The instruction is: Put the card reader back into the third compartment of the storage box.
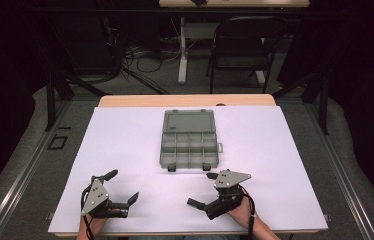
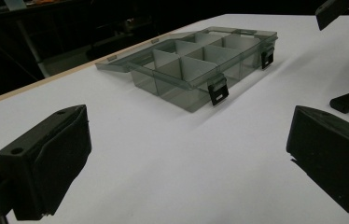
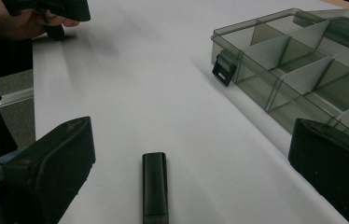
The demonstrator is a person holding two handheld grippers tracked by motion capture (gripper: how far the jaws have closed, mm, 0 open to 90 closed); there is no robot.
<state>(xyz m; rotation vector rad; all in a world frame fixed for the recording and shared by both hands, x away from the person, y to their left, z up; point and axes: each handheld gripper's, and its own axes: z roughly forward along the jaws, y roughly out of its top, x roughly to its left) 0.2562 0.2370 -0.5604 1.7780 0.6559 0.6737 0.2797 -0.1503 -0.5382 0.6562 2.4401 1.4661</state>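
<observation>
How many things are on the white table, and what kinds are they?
Clear plastic box with its lid open: 1
Small dark stick, like a USB stick: 1
Grippers, left gripper and right gripper: 2
Total: 4

High view: above the table's near edge, looking forward and down on the organizer box (image 1: 189,139).
Gripper views: low, close, facing the box from either side.
Shared: the box.

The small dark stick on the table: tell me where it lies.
In the right gripper view, the small dark stick lies flat on the white table, between the right gripper's open fingers, left of the organizer box.
</observation>
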